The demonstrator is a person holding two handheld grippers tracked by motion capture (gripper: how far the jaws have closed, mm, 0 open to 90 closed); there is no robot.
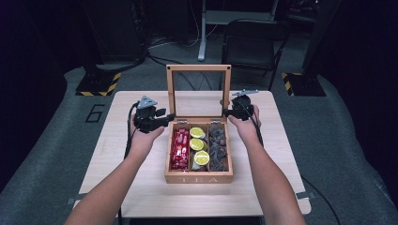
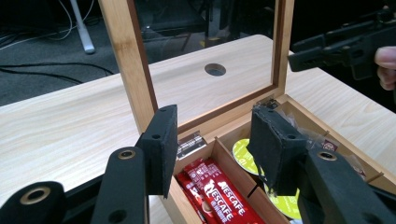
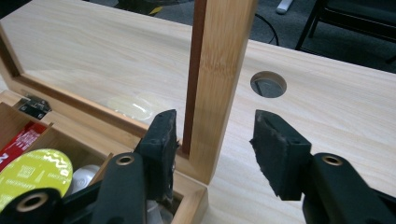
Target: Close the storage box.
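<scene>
Nearest the high camera, two forearms are seen reaching in to a wooden tea box (image 1: 199, 178) in the middle of the table (image 1: 117, 178), its glass-paned lid (image 1: 199, 69) raised upright. Red coffee sachets (image 1: 180, 148) are held in the left compartment, green-topped capsules (image 1: 197, 144) in the middle one and dark wrapped pieces (image 1: 218, 147) in the right one. The left gripper (image 2: 212, 144) is held partly open around the lid's left post without visibly pressing it, while the right gripper (image 3: 212, 149) is parted around the right post, one pad against it and the other clear.
</scene>
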